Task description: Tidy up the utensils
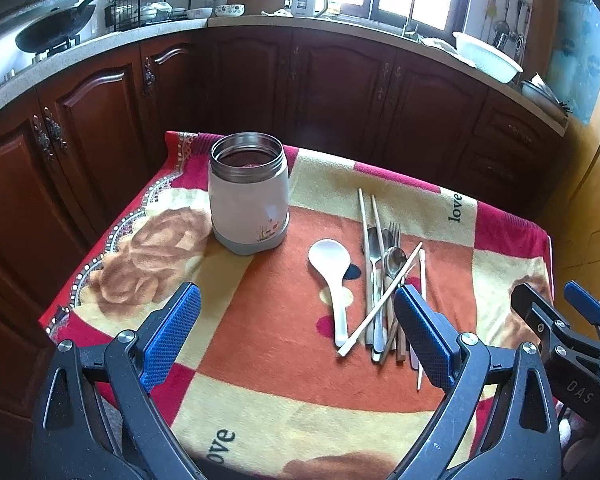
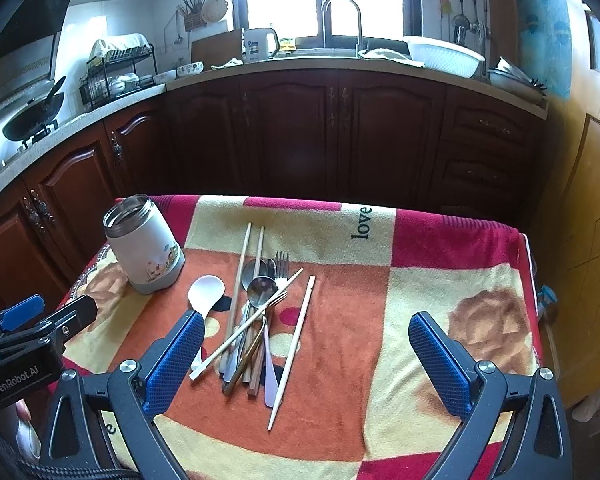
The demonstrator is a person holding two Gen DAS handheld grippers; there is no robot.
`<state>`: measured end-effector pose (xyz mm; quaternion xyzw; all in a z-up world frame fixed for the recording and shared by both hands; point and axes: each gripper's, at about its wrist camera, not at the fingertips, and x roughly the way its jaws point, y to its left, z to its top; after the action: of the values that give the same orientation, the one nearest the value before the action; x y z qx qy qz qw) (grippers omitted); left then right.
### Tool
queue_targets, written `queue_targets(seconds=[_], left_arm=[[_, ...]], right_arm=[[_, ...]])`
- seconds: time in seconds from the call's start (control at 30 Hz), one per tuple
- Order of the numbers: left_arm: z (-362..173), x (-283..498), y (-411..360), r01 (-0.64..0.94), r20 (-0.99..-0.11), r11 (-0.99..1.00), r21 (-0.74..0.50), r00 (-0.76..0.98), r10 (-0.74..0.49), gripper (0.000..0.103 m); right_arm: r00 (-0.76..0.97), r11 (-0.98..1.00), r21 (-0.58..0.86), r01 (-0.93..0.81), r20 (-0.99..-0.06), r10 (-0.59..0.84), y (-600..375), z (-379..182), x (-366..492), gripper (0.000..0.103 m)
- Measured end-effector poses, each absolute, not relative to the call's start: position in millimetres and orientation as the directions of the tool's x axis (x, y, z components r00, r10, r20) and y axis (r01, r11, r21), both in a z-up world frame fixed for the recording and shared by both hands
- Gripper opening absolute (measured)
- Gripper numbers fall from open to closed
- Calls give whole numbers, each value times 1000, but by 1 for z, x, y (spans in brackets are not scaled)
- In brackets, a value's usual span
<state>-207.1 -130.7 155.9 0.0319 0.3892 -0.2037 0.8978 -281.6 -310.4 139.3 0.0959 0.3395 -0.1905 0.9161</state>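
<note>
A white jar with a steel rim (image 1: 249, 196) stands open and upright on the patterned blanket (image 1: 284, 360); it also shows in the right wrist view (image 2: 144, 246). Right of it lies a white rice spoon (image 1: 332, 276) and a loose pile of chopsticks, metal spoons and a fork (image 1: 384, 280), also seen in the right wrist view (image 2: 256, 320). My left gripper (image 1: 300, 336) is open and empty above the blanket, near the pile's handles. My right gripper (image 2: 308, 364) is open and empty, just right of the pile.
The blanket-covered table ends at a far edge (image 2: 340, 200) facing dark wooden cabinets (image 2: 300, 132). A counter behind holds a wok (image 1: 56, 28), a dish rack (image 1: 148, 4), a sink tap (image 2: 342, 20) and a white basin (image 2: 444, 56).
</note>
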Motion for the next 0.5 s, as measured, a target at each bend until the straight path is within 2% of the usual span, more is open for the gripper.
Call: queue_targets(seconds=[0.5], left_arm=[[153,-207,-132,389,-715,916,-101,612,-338,98]], right_arm=[[700,909,60,411,-660,-273,-312,135,-280,102]])
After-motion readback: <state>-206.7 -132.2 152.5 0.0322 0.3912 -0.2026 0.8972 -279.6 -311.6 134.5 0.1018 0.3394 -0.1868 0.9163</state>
